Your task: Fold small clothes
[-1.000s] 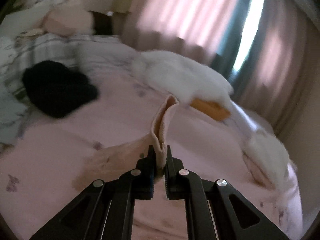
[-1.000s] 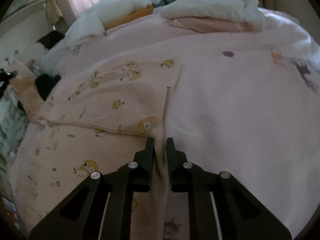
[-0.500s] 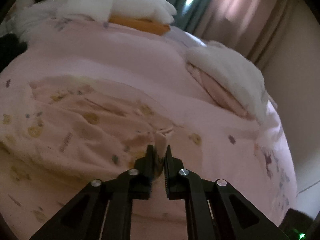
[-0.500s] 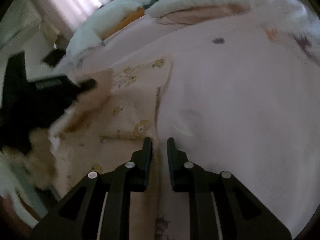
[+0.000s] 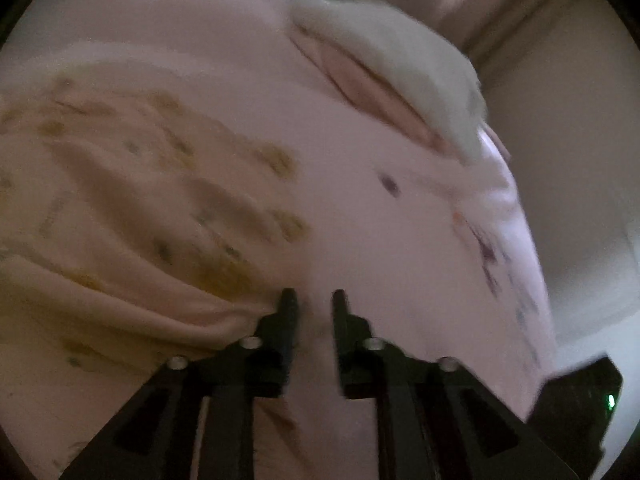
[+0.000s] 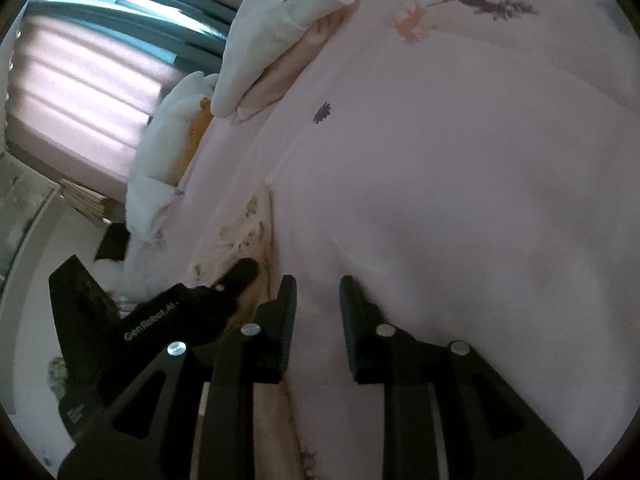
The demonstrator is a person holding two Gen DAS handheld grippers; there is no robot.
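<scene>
Just left of left gripper point(image 5: 313, 300), garment point(image 5: 132, 208)

You see a pink bedsheet point(image 6: 460, 184) under everything. At its far edge lies a white plush toy point(image 6: 160, 152); pink curtains point(image 6: 76, 96) hang beyond it.

My left gripper point(image 5: 312, 300) points forward and down, its two black fingers parted with nothing between them. My right gripper point(image 6: 318, 288) is likewise parted and holds nothing. The two sit close side by side; my right wrist view shows the left one just beside my right gripper's left finger.
</scene>
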